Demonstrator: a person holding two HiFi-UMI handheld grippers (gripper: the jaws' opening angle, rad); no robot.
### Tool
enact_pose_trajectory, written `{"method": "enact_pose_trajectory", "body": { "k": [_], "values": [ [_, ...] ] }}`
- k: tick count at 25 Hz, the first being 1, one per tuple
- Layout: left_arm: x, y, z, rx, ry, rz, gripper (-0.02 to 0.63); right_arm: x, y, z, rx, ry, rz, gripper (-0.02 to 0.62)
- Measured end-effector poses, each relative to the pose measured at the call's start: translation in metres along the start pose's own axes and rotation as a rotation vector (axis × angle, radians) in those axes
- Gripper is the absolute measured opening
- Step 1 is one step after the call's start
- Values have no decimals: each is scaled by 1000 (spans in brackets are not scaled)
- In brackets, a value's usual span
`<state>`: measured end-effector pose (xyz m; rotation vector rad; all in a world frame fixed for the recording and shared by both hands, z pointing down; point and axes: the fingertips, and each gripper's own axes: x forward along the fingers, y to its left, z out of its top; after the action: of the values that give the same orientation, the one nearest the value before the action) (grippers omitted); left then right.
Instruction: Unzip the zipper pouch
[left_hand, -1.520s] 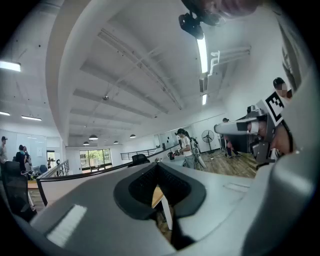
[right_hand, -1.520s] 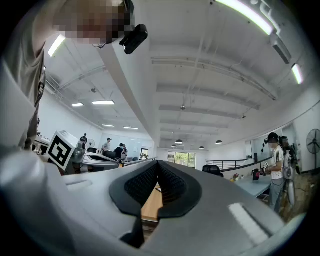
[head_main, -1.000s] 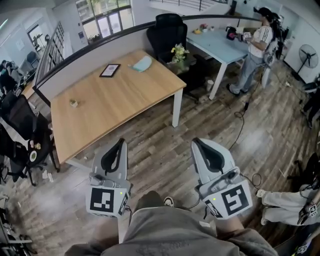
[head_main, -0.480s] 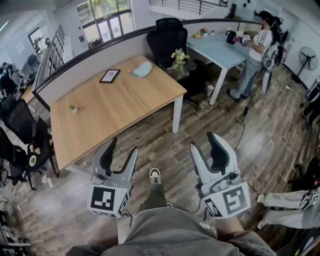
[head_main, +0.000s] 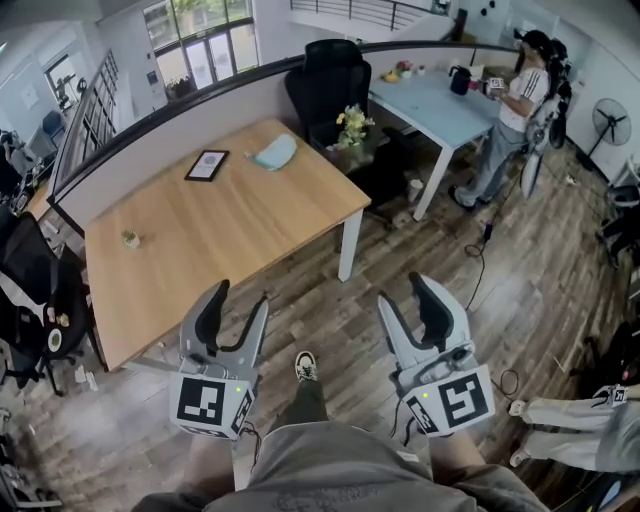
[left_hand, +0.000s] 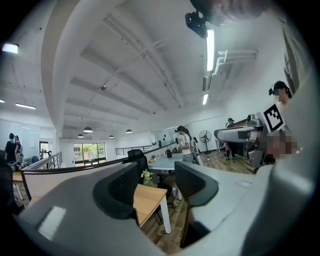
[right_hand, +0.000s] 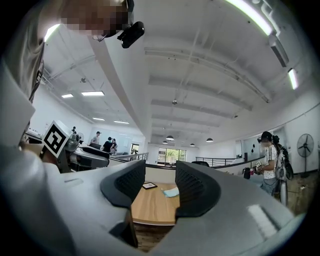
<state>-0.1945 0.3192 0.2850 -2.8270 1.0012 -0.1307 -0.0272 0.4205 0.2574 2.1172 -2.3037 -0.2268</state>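
Observation:
The zipper pouch (head_main: 272, 152), pale teal, lies flat near the far edge of the wooden table (head_main: 210, 235). In the right gripper view the pouch (right_hand: 171, 192) shows small between the jaws, far off. Both grippers are held level over the floor, well short of the table. My left gripper (head_main: 235, 306) is open and empty; its jaws have just opened. My right gripper (head_main: 410, 298) is open too, its jaws having just been opening, with nothing between them. In the left gripper view the left gripper (left_hand: 156, 182) frames the table's corner.
A black framed tablet (head_main: 206, 165) lies beside the pouch, and a small object (head_main: 130, 238) sits at the table's left. A black office chair (head_main: 325, 80) and flowers (head_main: 350, 125) stand behind. A person (head_main: 505, 110) stands by a blue table (head_main: 430, 100). Wood floor lies below.
Both grippers went from shut to open. The table and I have drawn closer together, and the grippers now sit nearer its front edge.

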Motion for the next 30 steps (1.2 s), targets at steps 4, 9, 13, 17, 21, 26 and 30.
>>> {"method": "enact_pose_trajectory", "body": {
  "k": [4,9,13,17,21,26,30],
  "values": [
    [43,33,-3,-5,8,-8,219,50,-16,-8,-5,27,-3,172],
    [99,80,-2,3,22,-25,219,121,-35,-11,-7,46,-7,172],
    [143,116,-3,6,24,-56,219,179,-50,-10,-13,34,-20,172],
    [176,151,-1,32,5,-56,219,226,-57,-13,-24,33,-19,172],
    [195,181,-4,25,6,-43,219,262,-58,-20,-31,48,-4,172],
    [212,204,-11,19,16,-37,219,297,-58,-32,-32,74,20,172],
    [228,220,-20,16,18,-16,219,324,-60,-44,-46,82,46,172]
  ]
}}
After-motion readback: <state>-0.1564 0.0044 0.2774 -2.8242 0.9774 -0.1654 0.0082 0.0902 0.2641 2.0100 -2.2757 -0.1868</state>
